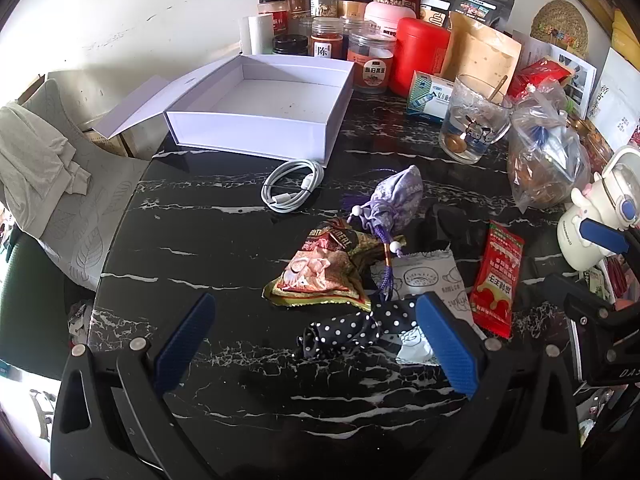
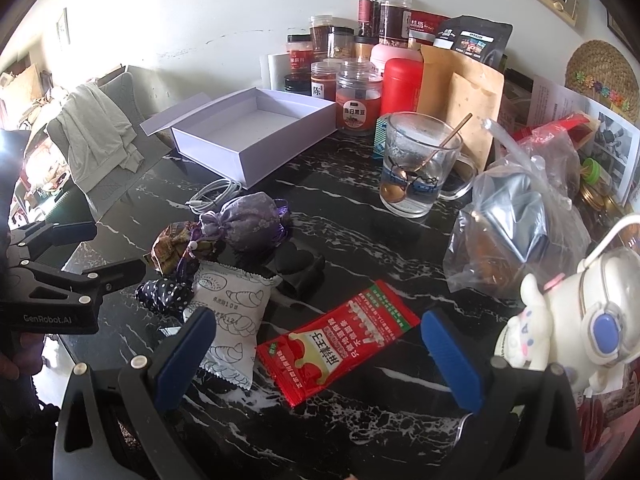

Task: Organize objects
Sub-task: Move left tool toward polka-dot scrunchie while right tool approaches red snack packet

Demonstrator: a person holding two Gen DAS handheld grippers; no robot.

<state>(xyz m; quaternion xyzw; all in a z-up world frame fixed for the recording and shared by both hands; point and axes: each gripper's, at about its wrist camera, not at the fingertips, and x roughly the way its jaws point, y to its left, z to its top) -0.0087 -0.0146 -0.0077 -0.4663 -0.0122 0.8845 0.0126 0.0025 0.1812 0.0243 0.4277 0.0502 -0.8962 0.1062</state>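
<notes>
Both my grippers, left gripper (image 1: 316,344) and right gripper (image 2: 316,354), hover with jaws spread wide and empty over a black marble table (image 1: 224,232) (white-veined, cluttered). Snack packets, a red sachet (image 2: 338,350) and a purple pouch (image 1: 394,200) lie loose near me; an open white box (image 1: 260,108) sits farther back, jars lining the pale wall (image 1: 140,12).

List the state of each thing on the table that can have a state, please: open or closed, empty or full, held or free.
White box: lid open, empty.
White cable: coiled, beside the box.
Purple pouch: drawstring closed.
Glass mug: upright, spoon inside.
Red sachet: sealed, lying flat.
Clear plastic bag: filled, whether tied cannot be told.
Left gripper: open, holds nothing.
Right gripper: open, holds nothing.
</notes>
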